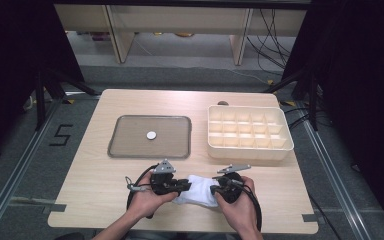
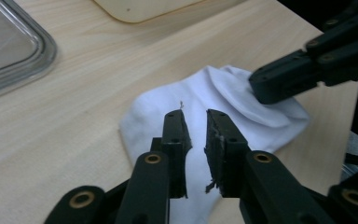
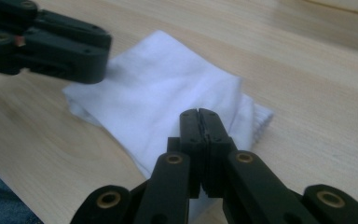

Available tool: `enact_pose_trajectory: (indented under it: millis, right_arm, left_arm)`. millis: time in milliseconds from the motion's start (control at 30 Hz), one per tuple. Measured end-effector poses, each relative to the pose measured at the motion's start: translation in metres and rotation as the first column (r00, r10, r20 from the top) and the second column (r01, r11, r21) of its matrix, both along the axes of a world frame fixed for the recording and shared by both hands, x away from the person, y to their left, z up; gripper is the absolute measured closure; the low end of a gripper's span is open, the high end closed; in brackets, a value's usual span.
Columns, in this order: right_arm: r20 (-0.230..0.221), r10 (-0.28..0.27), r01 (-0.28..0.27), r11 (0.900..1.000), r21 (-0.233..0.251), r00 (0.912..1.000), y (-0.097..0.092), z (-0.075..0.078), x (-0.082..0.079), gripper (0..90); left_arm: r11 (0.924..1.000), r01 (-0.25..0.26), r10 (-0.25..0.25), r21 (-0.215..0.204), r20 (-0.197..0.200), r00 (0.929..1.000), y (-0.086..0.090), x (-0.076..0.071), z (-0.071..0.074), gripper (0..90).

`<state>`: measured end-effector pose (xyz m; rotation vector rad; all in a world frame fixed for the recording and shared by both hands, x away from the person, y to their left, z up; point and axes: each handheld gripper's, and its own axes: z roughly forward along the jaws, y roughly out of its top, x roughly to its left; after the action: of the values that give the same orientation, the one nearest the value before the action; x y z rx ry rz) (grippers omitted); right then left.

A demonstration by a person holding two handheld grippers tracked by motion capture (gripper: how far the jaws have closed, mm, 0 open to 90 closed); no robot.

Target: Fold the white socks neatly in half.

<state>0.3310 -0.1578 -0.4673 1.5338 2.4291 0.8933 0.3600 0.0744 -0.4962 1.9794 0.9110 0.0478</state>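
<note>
Grey tray (image 1: 130, 145) holds a white disc (image 1: 151, 135).

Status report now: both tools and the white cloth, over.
Left tool slightly open over cloth. Right tool shut, at cloth's edge; grip unclear. Cloth flat on table. Nothing in the way.

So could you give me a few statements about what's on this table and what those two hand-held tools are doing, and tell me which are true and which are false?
1. A white folded cloth lies on the table between the two grippers. True.
2. The grey tray holds several objects. False: just one small white round piece sits in it.
3. The cream divided box stands to the right of the tray. True.
4. The right gripper has its fingers wide apart. False: they are pressed together, over the cloth's edge.
5. The left gripper has a narrow gap between its fingers, above the cloth. True.
6. The cloth lies inside the tray. False: it lies on the bare wooden table, nearer the person.
</note>
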Motion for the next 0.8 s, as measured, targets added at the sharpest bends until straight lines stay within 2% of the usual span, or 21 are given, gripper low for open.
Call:
enact_pose_trajectory:
  millis: [133,233,267,300,333,367,433,500,533,567,633,667,767,800]
  right_arm:
    - [-0.002,0.017,-0.017,0.9998,0.014,0.9999,0.006,0.001,0.0,89.2]
    - [0.012,0.047,-0.047,0.9988,0.014,0.9988,0.01,0.0,-0.001,89.2]
    - [0.01,0.051,-0.052,0.9985,0.017,0.9986,0.011,0.0,0.0,89.3]
    - [-0.005,0.038,-0.038,0.9992,0.012,0.9993,0.013,0.0,-0.001,89.3]
    - [-0.004,0.043,-0.043,0.9991,0.007,0.9991,0.013,-0.001,0.0,89.2]
    - [-0.004,0.062,-0.062,0.9981,0.007,0.9981,0.014,-0.002,0.0,89.3]
    - [-0.003,0.035,-0.035,0.9994,0.005,0.9994,0.019,-0.002,-0.001,89.3]
    - [-0.01,0.068,-0.068,0.9976,0.014,0.9976,0.022,-0.004,0.001,89.4]
    - [-0.015,0.063,-0.063,0.998,0.01,0.9979,0.024,-0.004,0.001,89.4]
    - [-0.016,0.068,-0.068,0.9977,0.005,0.9975,0.027,-0.006,0.002,89.5]
    - [-0.039,0.072,-0.072,0.9974,0.0,0.9966,0.03,-0.007,0.003,89.6]
    - [-0.041,0.075,-0.075,0.9972,-0.002,0.9963,0.031,-0.008,0.004,89.7]
    - [-0.057,0.077,-0.077,0.9969,-0.015,0.9955,0.033,-0.014,0.006,89.8]
    - [-0.073,0.061,-0.063,0.9979,-0.014,0.9954,0.033,-0.016,0.006,89.9]
  left_arm:
    - [0.9993,-0.013,0.015,0.034,-0.048,0.9987,-0.003,0.007,-0.01,82.6]
    - [0.998,-0.009,0.013,0.062,-0.061,0.998,-0.004,0.008,-0.014,83.0]
    - [0.9987,-0.006,0.009,0.051,-0.068,0.9976,-0.004,0.008,-0.016,83.0]
    - [0.9986,-0.012,0.015,0.052,-0.065,0.9978,-0.004,0.008,-0.015,82.9]
    - [0.9986,0.003,0.001,0.053,-0.066,0.9978,-0.004,0.009,-0.015,82.5]
    - [0.9987,-0.011,0.014,0.051,-0.061,0.998,-0.004,0.007,-0.014,81.6]
    - [0.9991,-0.011,0.013,0.041,-0.044,0.999,-0.001,0.007,-0.008,79.8]
    - [0.999,-0.042,0.042,0.016,-0.014,0.999,0.004,0.006,0.0,76.6]
    - [0.9983,-0.059,0.059,-0.003,-0.008,0.9982,0.007,0.005,0.003,73.6]
    - [0.9979,-0.065,0.065,0.005,-0.005,0.9979,0.009,0.005,0.004,69.8]
    - [0.997,-0.077,0.077,0.002,-0.037,0.9963,0.014,0.005,0.004,64.5]
    - [0.9958,-0.092,0.091,-0.005,-0.073,0.9931,0.017,0.004,0.002,63.6]
    - [0.9953,-0.097,0.094,-0.011,-0.127,0.9874,0.022,0.004,-0.003,60.0]
    - [0.9944,-0.105,0.102,-0.013,-0.135,0.9856,0.021,0.003,-0.005,58.9]
